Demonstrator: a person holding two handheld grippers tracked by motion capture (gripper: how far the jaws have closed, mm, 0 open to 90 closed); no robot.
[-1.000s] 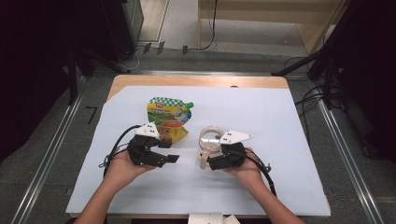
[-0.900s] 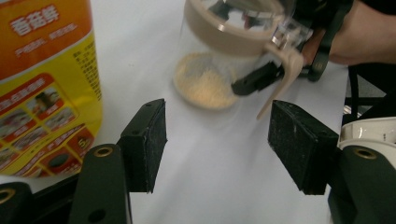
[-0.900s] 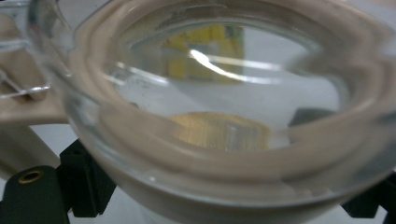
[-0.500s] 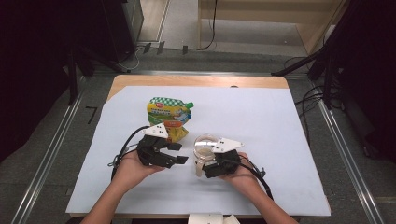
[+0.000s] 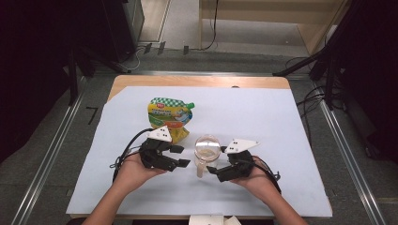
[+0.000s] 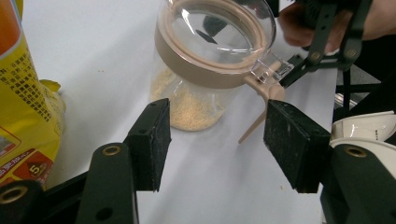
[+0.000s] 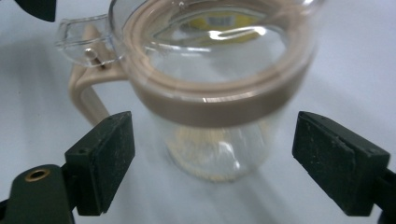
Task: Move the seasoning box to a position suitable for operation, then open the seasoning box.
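Two open grippers beside jar (image 5: pixel 207 148)

On the table's pale sheet (image 5: pixel 291 122), the clear glass jar with a beige rim and handle (image 5: pixel 207 146) stood right of and nearer than the yellow snack pouch (image 5: pixel 170 117), grains in its bottom.

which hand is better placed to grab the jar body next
Right. The right gripper faces the clear jar squarely, with open jaws on either side of its body. The left gripper is open too, but the jar stands ahead of its jaws, nearer its beige handle.
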